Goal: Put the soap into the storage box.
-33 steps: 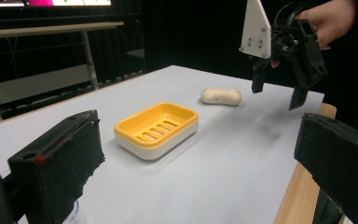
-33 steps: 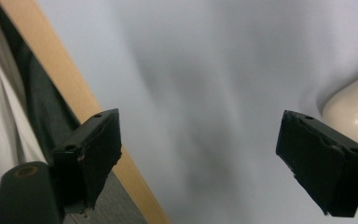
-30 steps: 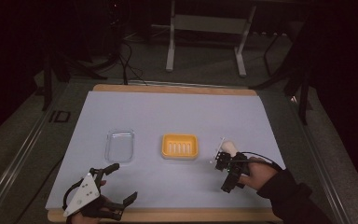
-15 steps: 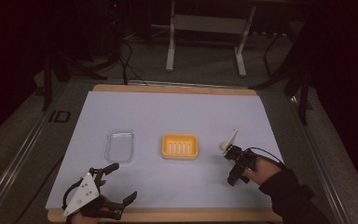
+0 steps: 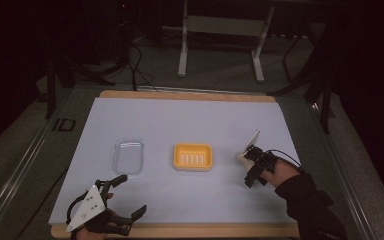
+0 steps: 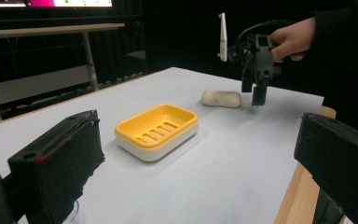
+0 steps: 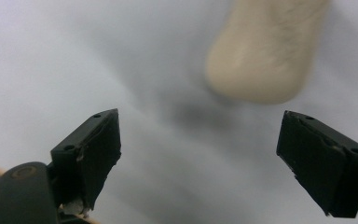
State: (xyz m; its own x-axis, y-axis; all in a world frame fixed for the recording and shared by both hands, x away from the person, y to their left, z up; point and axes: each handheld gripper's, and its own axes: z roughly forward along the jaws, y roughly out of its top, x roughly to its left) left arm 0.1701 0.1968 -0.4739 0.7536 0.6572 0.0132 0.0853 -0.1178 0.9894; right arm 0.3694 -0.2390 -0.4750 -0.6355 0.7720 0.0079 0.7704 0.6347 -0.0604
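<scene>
A cream bar of soap point(image 5: 241, 156) lies on the white table top, right of a yellow soap dish point(image 5: 193, 156). My right gripper point(image 5: 254, 181) hovers just beside and nearer than the soap, pointing down, open and holding nothing. In the right gripper view the soap point(image 7: 261, 51) lies beyond the open jaws of the right gripper point(image 7: 205, 154), untouched. My left gripper point(image 5: 132, 194) rests open at the front left edge. The left gripper point(image 6: 200, 168) looks across at the dish point(image 6: 157, 130), the soap point(image 6: 221, 98) and the right gripper point(image 6: 253, 91).
A clear plastic tray point(image 5: 129, 156) lies left of the dish. The white table top point(image 5: 190, 120) has a wooden border point(image 5: 180, 231) along the front. Metal stand legs point(image 5: 220, 45) and cables stand on the dark floor behind.
My right gripper has drifted a little to the right, beside the soap. The left gripper, dish and tray have not moved.
</scene>
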